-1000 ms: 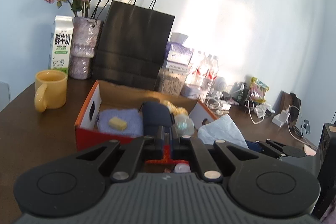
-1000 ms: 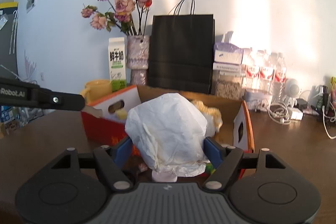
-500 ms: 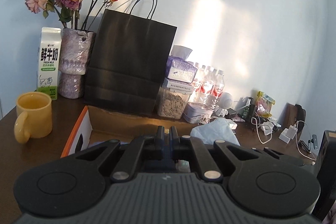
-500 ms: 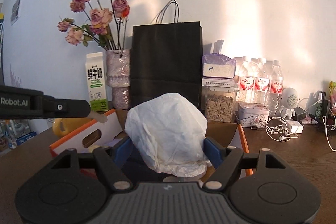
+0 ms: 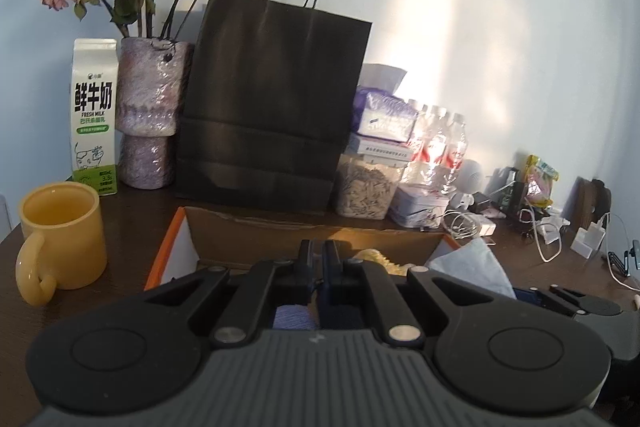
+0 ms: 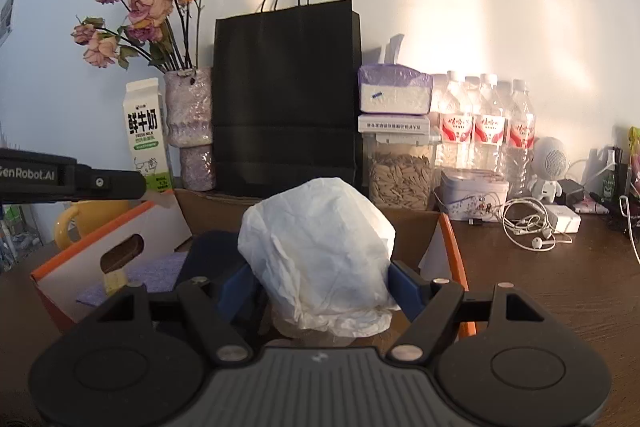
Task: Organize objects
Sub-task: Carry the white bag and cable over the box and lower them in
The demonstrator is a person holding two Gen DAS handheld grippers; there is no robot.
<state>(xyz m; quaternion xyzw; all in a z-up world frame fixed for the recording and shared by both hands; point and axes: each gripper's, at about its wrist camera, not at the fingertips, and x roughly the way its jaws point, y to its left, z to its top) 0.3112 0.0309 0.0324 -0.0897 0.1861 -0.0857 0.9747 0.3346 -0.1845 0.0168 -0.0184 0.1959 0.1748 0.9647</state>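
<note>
Box (image 6: 100, 259) before us holds a purple cloth (image 6: 160, 267). Our right gripper (image 6: 320, 287) clasps a white bundle (image 6: 320, 251) over it; our left gripper (image 5: 319, 259) is closed, empty.

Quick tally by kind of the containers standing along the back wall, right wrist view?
Water bottles: 3
Milk carton: 1
Black paper bag: 1
Vase with dried roses: 1
Jar of seeds: 1
Tissue pack: 1
Tin: 1
Total: 9
</note>
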